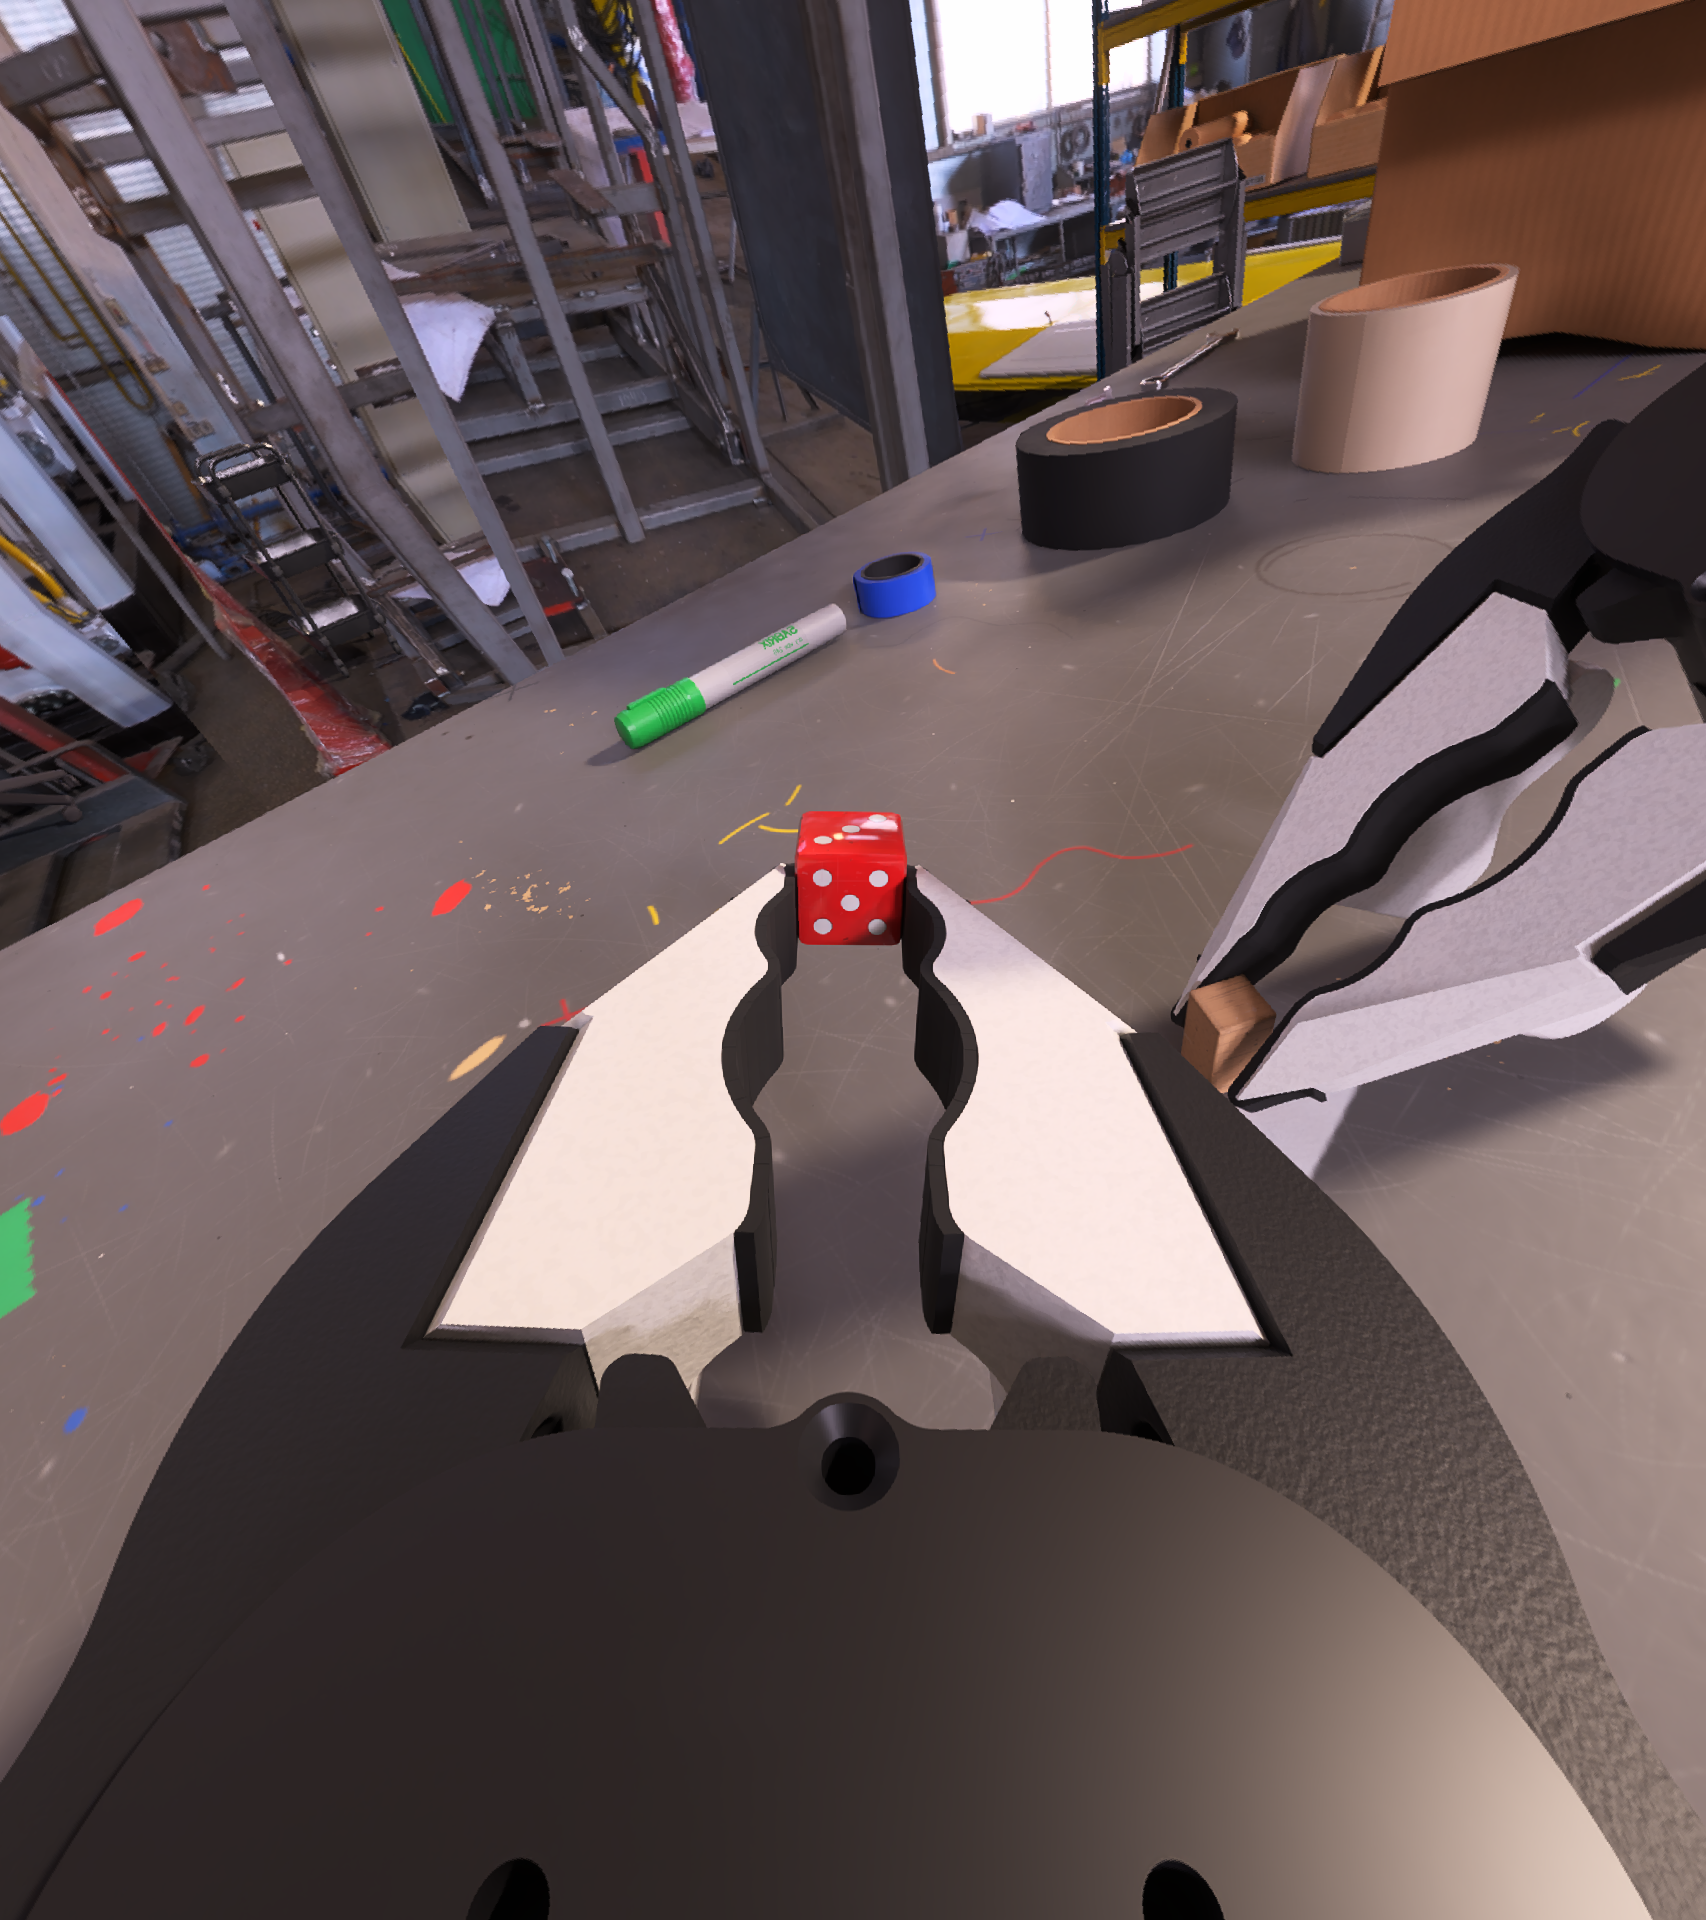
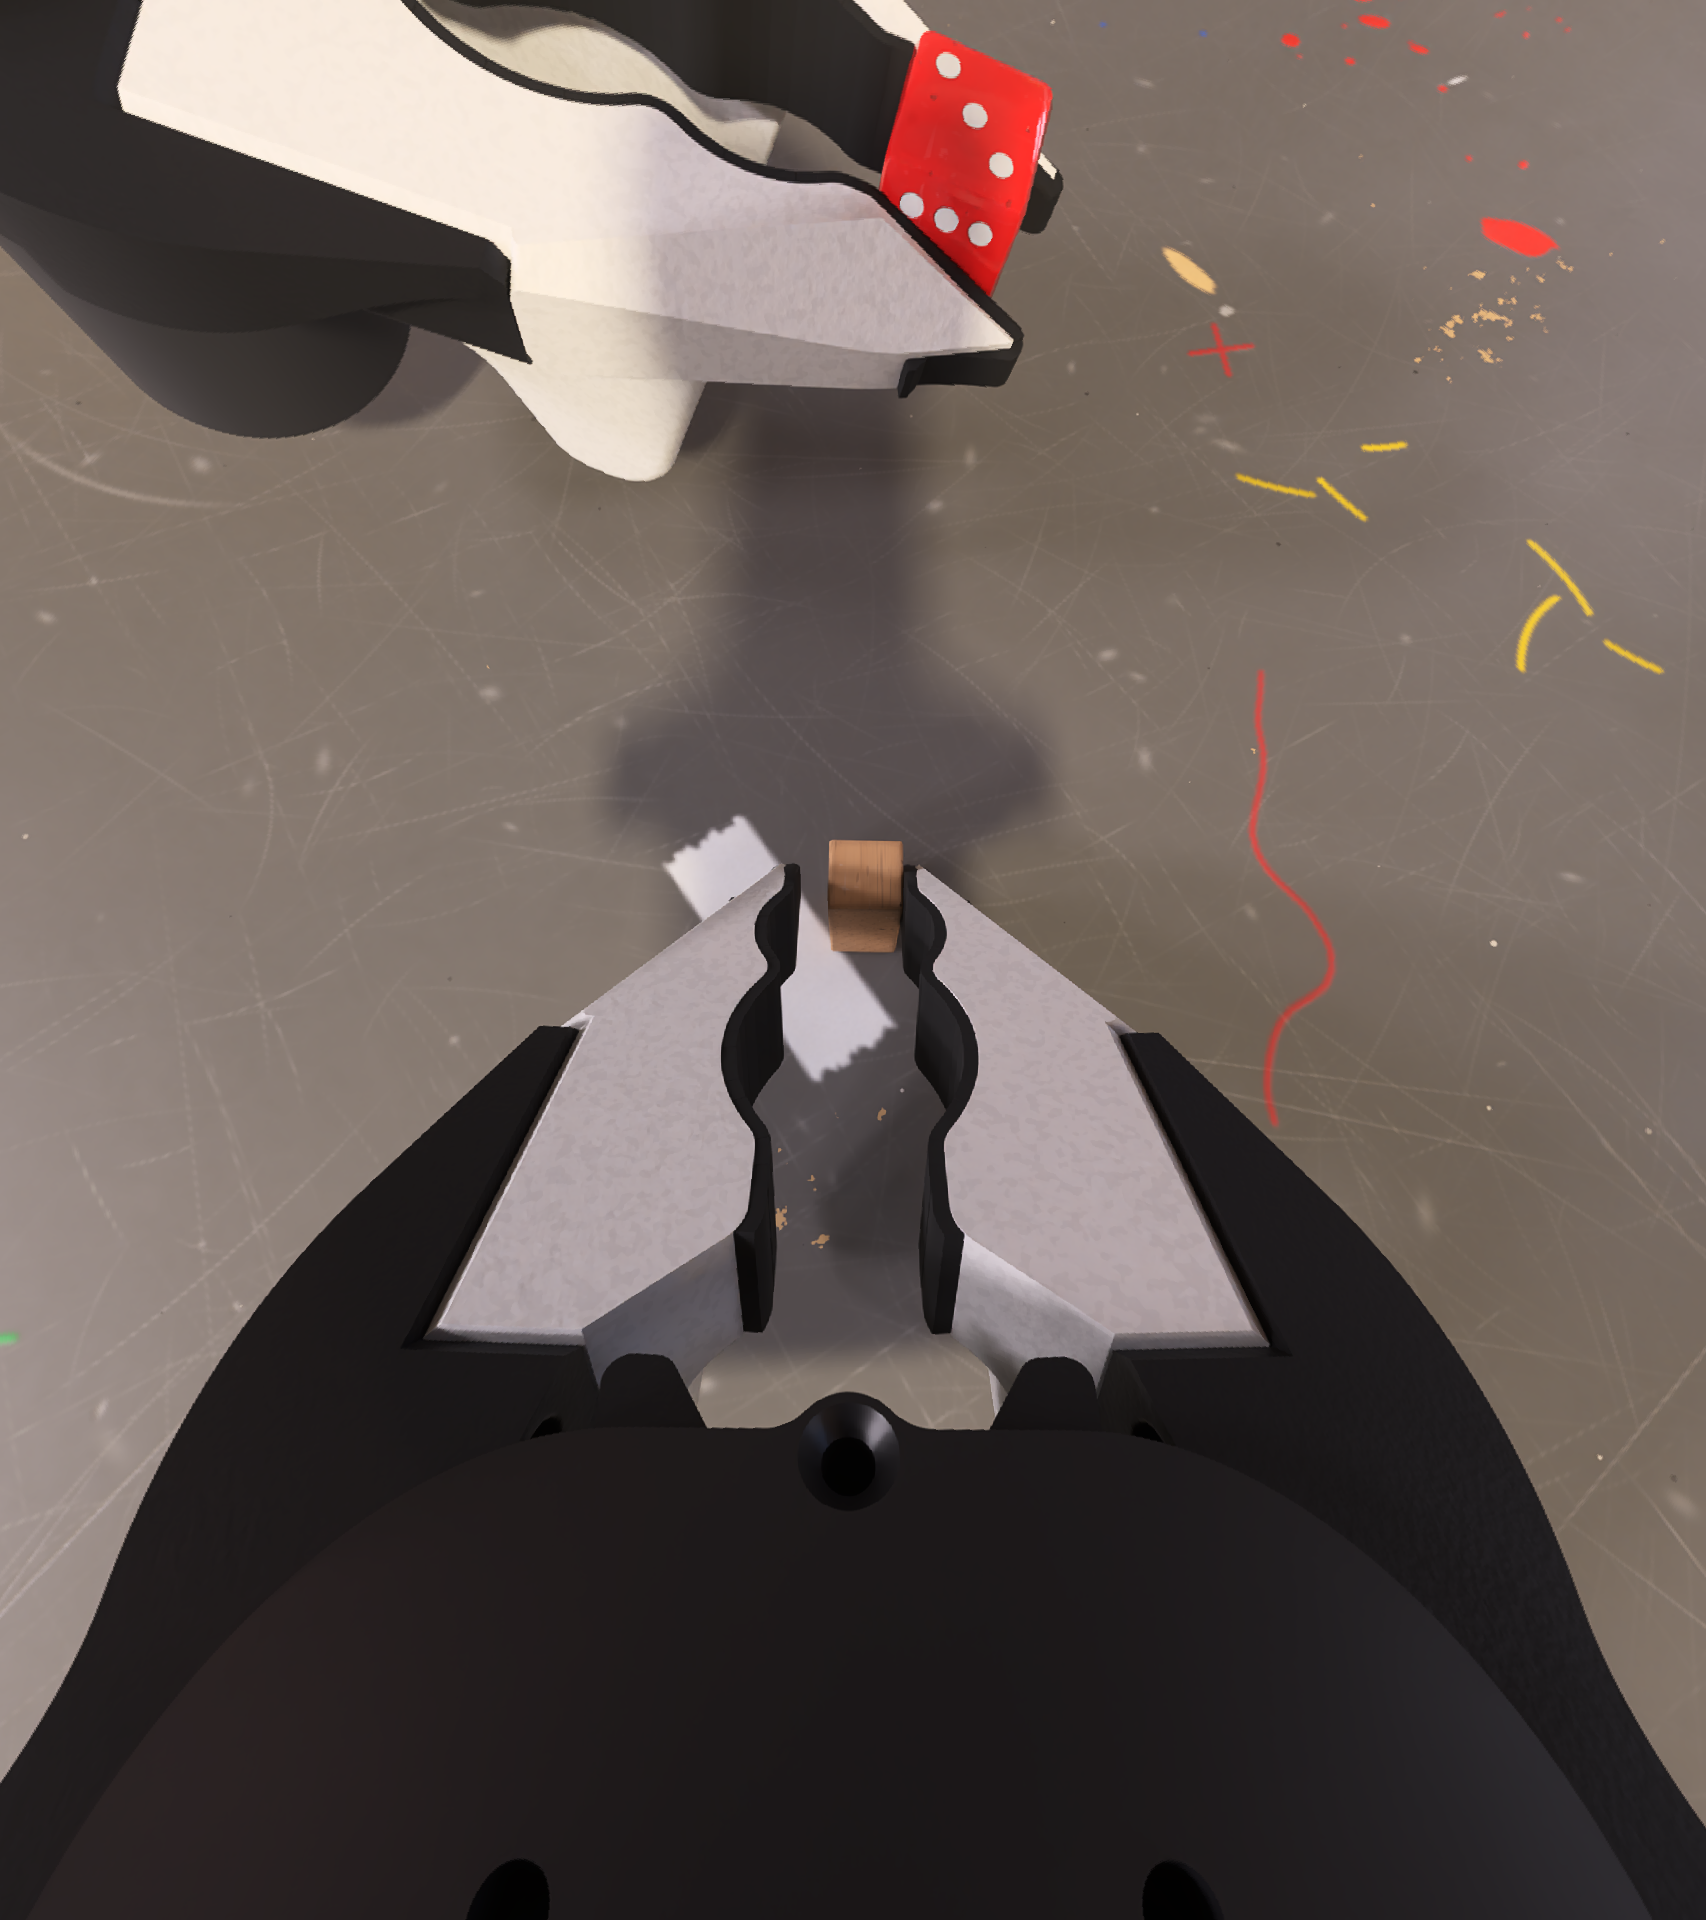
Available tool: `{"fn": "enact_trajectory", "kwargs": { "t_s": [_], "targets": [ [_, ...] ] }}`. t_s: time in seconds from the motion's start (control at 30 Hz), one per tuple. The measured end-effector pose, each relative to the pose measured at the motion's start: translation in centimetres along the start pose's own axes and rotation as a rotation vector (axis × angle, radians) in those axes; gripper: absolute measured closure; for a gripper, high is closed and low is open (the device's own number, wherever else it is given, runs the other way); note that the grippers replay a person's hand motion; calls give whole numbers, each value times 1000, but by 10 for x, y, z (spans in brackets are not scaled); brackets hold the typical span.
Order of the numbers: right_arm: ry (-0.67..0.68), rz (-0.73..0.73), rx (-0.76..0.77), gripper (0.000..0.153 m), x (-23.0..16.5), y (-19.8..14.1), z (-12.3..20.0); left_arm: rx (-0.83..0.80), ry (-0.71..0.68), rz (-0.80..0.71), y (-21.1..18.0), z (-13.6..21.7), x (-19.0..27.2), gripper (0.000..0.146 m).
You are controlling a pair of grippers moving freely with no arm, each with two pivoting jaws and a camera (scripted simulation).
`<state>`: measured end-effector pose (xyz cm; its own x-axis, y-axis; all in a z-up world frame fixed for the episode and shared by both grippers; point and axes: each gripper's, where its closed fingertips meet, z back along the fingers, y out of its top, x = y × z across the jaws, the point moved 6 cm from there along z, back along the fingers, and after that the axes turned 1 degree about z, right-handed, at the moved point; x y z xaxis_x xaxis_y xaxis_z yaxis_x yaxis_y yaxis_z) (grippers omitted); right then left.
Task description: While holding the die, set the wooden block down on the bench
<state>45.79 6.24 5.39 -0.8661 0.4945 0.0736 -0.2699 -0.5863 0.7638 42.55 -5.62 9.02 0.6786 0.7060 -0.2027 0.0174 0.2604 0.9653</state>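
Note:
My left gripper [image 1: 850, 883] is shut on the red die [image 1: 849, 881] with white pips and holds it at its fingertips above the grey bench [image 1: 1036, 727]. It also shows at the top of the right wrist view [image 2: 1020, 265] with the die [image 2: 968, 156]. The small wooden block [image 2: 864, 896] sits between the fingertips of my right gripper [image 2: 850, 896]. It lies against the right finger, and a narrow gap shows on its left side. In the left wrist view the block [image 1: 1233, 1023] is low at the bench surface, between the tips of the right gripper [image 1: 1218, 1044].
A green-capped marker [image 1: 729, 670], a blue tape ring [image 1: 894, 584], a black tape roll [image 1: 1124, 468], a beige tube [image 1: 1400, 364] and a cardboard box [image 1: 1597, 177] stand farther back. The bench edge runs along the left. A white tape strip [image 2: 833, 1013] lies under my right fingers.

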Motion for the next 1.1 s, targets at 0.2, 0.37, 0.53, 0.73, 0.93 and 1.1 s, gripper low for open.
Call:
{"fn": "enact_trajectory", "kwargs": {
  "t_s": [0.2,0.37,0.53,0.73,0.93,1.1],
  "targets": [
    [-2,1,1,134,0,0,0,2,1,3,0,0,0,127],
    [-4,-4,6,134,0,0,1,8,5,11,0,1,-1,127],
    [-3,-9,10,134,0,0,1,11,7,18,1,1,-2,127],
    [0,-10,10,134,0,0,1,8,7,14,0,1,-1,127],
    [1,-7,7,134,0,0,1,7,6,12,0,1,-1,127],
    [3,-6,6,134,0,-1,0,6,7,11,0,0,-1,127]
  ]
}}
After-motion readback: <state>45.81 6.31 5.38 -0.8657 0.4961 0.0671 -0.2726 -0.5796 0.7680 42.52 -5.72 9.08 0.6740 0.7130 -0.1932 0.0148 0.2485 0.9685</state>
